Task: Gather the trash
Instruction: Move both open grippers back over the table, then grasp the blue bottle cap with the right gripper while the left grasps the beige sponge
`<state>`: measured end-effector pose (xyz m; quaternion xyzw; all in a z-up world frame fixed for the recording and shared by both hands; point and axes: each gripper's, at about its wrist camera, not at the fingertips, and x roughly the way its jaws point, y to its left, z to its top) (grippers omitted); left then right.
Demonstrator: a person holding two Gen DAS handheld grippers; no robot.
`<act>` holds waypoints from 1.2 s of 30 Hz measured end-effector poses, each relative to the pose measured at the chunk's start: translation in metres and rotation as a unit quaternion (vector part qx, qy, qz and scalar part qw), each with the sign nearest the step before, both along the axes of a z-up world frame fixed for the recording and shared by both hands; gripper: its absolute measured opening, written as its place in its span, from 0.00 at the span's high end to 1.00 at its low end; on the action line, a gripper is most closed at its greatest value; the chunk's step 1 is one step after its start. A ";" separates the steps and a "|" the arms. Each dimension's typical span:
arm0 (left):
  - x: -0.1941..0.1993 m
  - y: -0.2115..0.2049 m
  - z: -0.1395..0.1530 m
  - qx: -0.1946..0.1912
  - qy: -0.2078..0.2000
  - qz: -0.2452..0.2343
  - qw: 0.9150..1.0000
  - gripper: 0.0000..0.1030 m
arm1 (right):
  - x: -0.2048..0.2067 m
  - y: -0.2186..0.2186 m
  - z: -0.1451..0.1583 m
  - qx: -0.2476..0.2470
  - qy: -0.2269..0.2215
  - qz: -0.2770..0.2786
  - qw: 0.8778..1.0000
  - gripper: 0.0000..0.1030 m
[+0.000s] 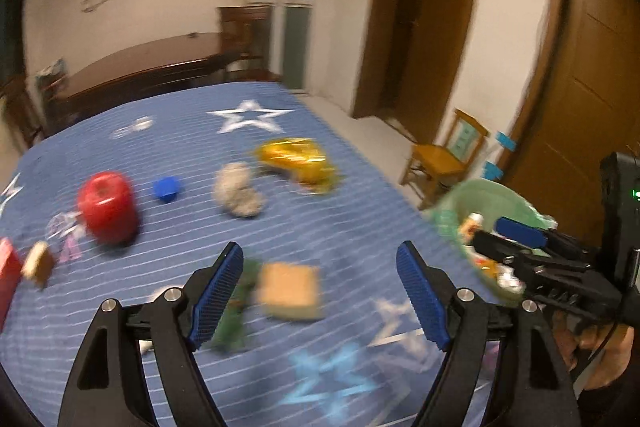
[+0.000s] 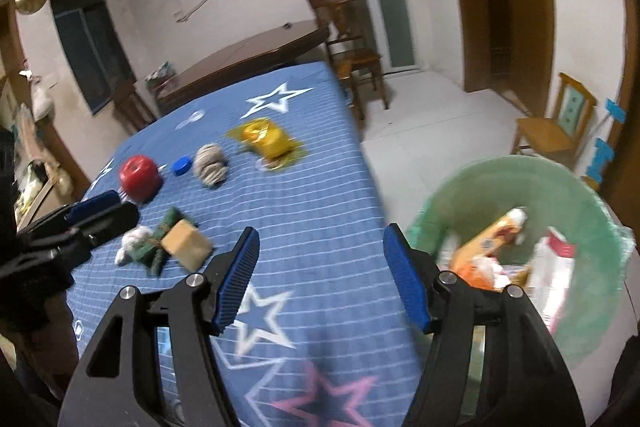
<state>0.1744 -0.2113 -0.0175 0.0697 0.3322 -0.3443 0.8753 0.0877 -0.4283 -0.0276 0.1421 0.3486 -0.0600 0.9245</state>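
Note:
My left gripper [image 1: 320, 291] is open and empty above the blue star cloth, just short of a tan block [image 1: 289, 291] and a green wrapper [image 1: 234, 311]. It also shows in the right wrist view [image 2: 100, 213]. My right gripper [image 2: 320, 279] is open and empty at the table's right edge, beside the green-lined bin [image 2: 580, 211] that holds several wrappers. It also shows in the left wrist view [image 1: 516, 239]. A gold foil wrapper [image 1: 298, 159], a grey crumpled wad [image 1: 238, 193], a blue cap [image 1: 166, 189] and a red apple-shaped object [image 1: 108, 205] lie farther back.
The table cloth [image 1: 340, 227] ends at the right, where the bin [image 1: 492, 199] stands below it. A small wooden chair [image 1: 444, 159] stands by the door. A dark wooden table [image 2: 248, 55] and a chair are behind. A red box [image 1: 8, 275] lies at the left.

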 end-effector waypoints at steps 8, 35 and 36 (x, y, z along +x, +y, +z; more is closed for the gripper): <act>0.085 0.141 -0.006 0.018 0.009 0.125 0.992 0.23 | 0.063 0.056 0.018 -0.042 -0.001 0.105 0.994 0.40; 0.205 0.193 -0.081 0.116 0.023 0.165 0.979 0.38 | 0.304 0.184 -0.062 -0.138 0.163 0.304 0.928 0.63; 0.205 0.195 -0.080 0.111 0.023 0.168 0.979 0.44 | 0.303 0.185 -0.062 -0.139 0.162 0.302 0.929 0.63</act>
